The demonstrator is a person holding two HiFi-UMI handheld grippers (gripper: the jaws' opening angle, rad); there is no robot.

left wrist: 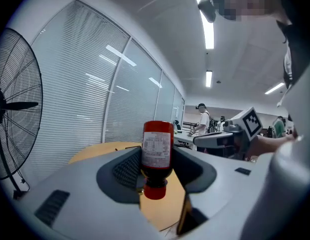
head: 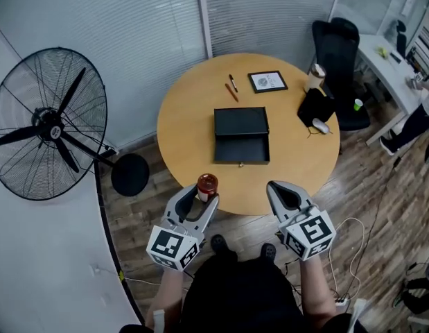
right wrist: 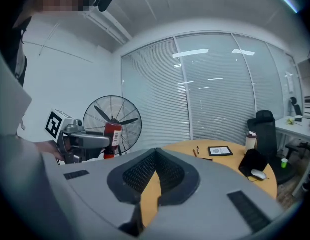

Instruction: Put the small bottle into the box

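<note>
- Head view first: the left gripper is clamped on the small bottle, up in the air at the near edge of the round worktop.
- The black box lies open in the middle of that worktop, lid laid back toward the far side. It is well apart from the bottle.
- From above, the bottle is just a red round end. The left gripper view fills it in: both jaws press on the labelled body, label facing the camera, red cap at the low end.
- The right gripper hovers beside the left one. Its own view shows the jaws closed tip to tip, with nothing between them.
- Only the right gripper view catches the bottle side-on, in front of the standing fan.
- Beyond the box lie two pens and a framed sheet.
</note>
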